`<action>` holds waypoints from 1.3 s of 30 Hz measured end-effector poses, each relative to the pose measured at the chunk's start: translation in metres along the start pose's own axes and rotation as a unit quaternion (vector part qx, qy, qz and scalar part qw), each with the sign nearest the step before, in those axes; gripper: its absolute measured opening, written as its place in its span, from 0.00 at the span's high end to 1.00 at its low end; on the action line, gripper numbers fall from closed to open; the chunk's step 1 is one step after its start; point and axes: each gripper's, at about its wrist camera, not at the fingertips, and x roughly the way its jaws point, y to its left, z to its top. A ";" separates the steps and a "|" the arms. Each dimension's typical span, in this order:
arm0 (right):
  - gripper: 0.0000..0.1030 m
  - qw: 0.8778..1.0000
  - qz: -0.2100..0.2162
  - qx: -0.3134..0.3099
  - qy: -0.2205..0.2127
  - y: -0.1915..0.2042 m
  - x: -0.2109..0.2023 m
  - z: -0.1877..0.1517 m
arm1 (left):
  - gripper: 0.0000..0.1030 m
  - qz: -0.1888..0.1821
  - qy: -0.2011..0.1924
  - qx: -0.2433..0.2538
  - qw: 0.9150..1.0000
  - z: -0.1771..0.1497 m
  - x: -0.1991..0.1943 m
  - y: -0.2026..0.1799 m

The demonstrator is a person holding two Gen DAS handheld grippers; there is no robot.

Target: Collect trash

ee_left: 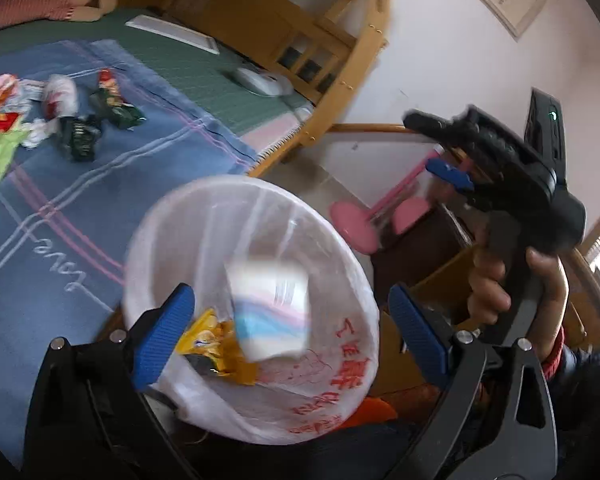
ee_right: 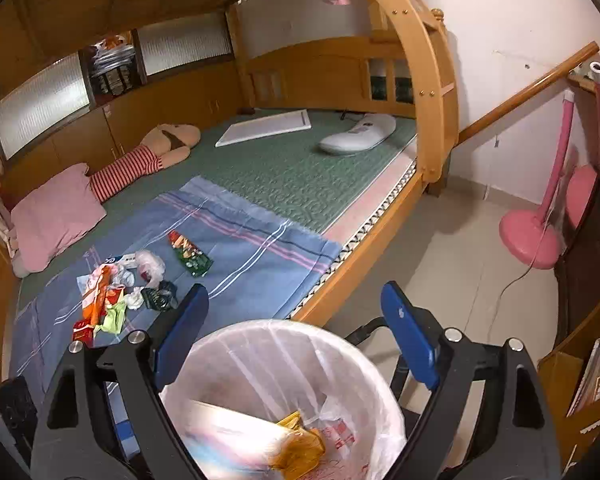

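- The left gripper (ee_left: pixel 288 340) gaped wide over the white plastic-lined trash bin (ee_left: pixel 340 264), holding nothing.
- A blurred white packet with blue and pink stripes (ee_left: pixel 270 312) was inside the bin beside a yellow wrapper (ee_left: pixel 216 344).
- The right gripper (ee_right: pixel 296 332) was also wide open and empty above the bin (ee_right: pixel 364 360).
- Crumpled wrappers (ee_right: pixel 112 300) lay on the blue striped blanket (ee_right: pixel 252 252) on the bed.

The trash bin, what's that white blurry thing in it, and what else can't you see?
- White pack in the trash bin: motion-blurred in both views, print unreadable.
- Bin's bottom: hidden by the liner bag and the yellow wrapper.
- Wrapper pile on the blue blanket: too small to read in both views.
- Right claw: blurred in the left view.
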 end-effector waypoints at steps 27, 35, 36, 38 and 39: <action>0.15 0.948 0.035 -0.266 0.172 0.486 0.249 -0.153 | 0.04 0.504 -0.185 -0.341 0.772 -0.051 -0.280 0.161; 0.79 0.921 0.128 -0.296 0.219 0.501 0.243 -0.175 | 0.04 0.490 -0.175 -0.395 0.757 -0.062 -0.283 0.178; 0.79 0.918 0.136 -0.300 0.220 0.498 0.239 -0.178 | 0.04 0.487 -0.174 -0.400 0.757 -0.063 -0.283 0.180; 0.79 0.911 0.151 -0.314 0.221 0.495 0.232 -0.178 | 0.04 0.480 -0.175 -0.411 0.755 -0.067 -0.283 0.183; 0.79 0.908 0.161 -0.311 0.228 0.493 0.229 -0.178 | 0.04 0.477 -0.177 -0.418 0.753 -0.069 -0.285 0.185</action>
